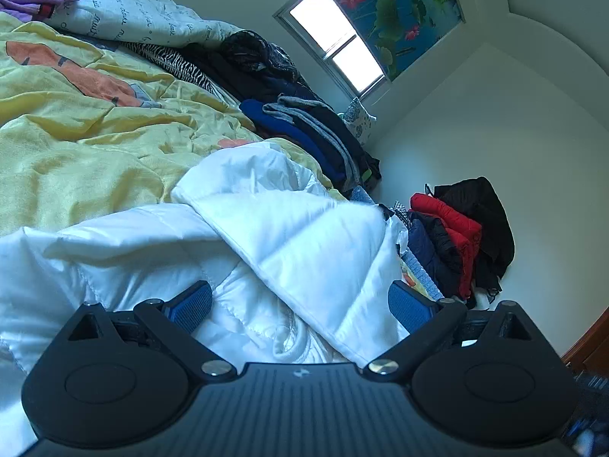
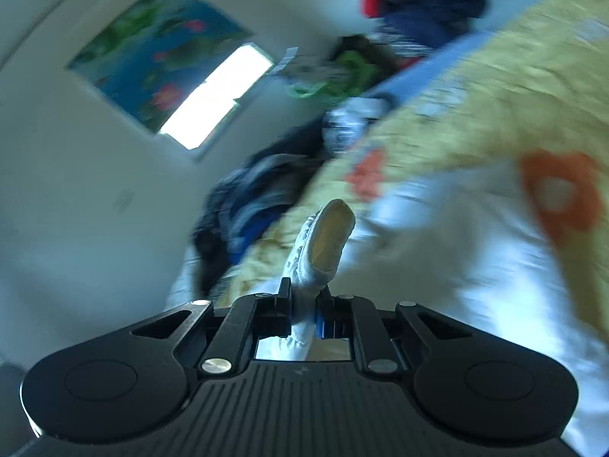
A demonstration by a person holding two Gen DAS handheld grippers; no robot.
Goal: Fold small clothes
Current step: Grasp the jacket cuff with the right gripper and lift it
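Your left gripper (image 1: 300,304) rests low over the white quilted jacket (image 1: 266,236), its jaws spread wide with the blue pads (image 1: 190,304) on either side of a folded white edge; the fabric lies between them and neither pad presses on it. That jacket is your landmark: it lies crumpled on the yellow bedspread (image 1: 87,144), and one stitched hem runs slantwise from the top of the jacket down toward the right pad.

Beyond the jacket, the bedspread is open and wrinkled, with free room up to the script-printed quilt (image 1: 133,15) at the far end. To the right of the jacket, the bed's edge is crowded: a row of dark folded clothes (image 1: 304,129) lines it, and a red and black pile (image 1: 456,236) sits just past the jacket's right side against the wall.

Your right gripper (image 2: 304,304) has its jaws pressed together on a narrow strip of white fabric (image 2: 316,259), which stands up from the pinch and curls over at its tip. This view is blurred. More of the white jacket (image 2: 475,251) spreads to the right of the strip, over the bedspread (image 2: 495,95), and a dark clothes heap (image 2: 247,198) lies to its left at the bed's edge.
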